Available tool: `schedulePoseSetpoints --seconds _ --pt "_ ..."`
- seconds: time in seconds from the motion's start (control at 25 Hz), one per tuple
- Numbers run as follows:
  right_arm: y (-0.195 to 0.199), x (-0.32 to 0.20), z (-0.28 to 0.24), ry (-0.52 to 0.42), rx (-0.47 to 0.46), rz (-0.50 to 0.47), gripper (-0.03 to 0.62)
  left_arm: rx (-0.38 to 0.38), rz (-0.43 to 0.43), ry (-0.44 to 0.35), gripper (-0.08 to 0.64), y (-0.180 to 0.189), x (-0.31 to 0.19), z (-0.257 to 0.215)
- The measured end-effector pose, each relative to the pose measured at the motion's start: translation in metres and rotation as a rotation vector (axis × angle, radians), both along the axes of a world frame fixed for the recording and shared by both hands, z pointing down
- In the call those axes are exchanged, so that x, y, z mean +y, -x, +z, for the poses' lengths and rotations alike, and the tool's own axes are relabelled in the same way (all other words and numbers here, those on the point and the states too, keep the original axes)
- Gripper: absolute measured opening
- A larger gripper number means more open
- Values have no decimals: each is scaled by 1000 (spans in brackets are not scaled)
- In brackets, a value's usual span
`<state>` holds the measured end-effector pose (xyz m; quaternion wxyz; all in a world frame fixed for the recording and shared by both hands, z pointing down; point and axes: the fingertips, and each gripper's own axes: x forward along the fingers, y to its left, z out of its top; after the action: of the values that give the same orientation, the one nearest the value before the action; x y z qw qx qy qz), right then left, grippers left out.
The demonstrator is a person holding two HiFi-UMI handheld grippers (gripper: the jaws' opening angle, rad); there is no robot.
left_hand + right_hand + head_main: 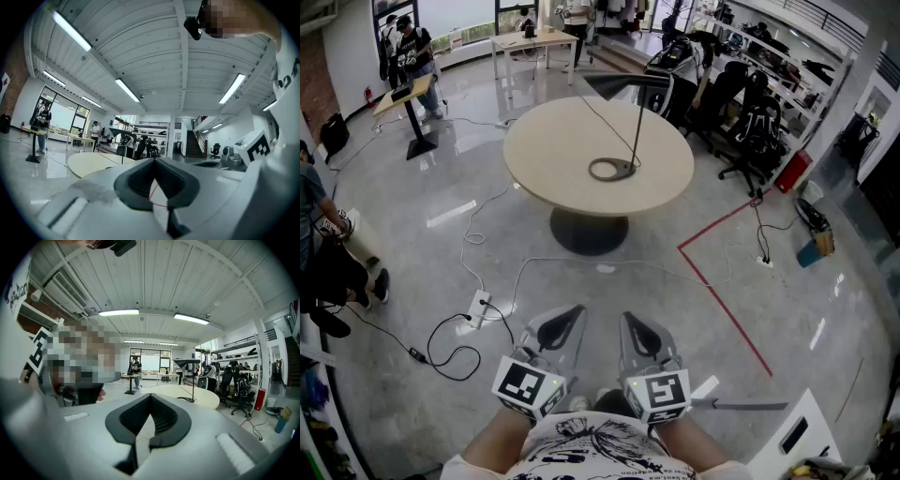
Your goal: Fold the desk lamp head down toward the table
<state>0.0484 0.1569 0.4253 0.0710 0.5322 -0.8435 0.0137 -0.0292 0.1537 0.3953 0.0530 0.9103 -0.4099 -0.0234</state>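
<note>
standing well back from the round table (546, 155) rn, left gripper (563, 324) and right gripper (639, 331) are hanging low, jaws pressed together on nothing. desk lamp (638, 122) is sitting far ahead, stem upright, lamp head (621, 86) jutting left. right one's looking slightly nearer imo.

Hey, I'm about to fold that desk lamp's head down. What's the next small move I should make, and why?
Probably step forward to the round table first. The desk lamp stands upright on it with its head raised, and bare floor lies between you and it, likely out of reach. The left tool and right tool sit shut near your body, holding nothing.
</note>
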Motion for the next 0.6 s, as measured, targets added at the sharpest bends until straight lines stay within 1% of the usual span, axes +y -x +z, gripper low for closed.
schedulePoseSetpoints --seconds 0.32,0.6 --pt "5 0 0 10 4 5 8 -27 -3 4 6 2 -4 6" --pt "3 7 -4 -17 -13 18 9 -13 -1 18 6 2 1 12"
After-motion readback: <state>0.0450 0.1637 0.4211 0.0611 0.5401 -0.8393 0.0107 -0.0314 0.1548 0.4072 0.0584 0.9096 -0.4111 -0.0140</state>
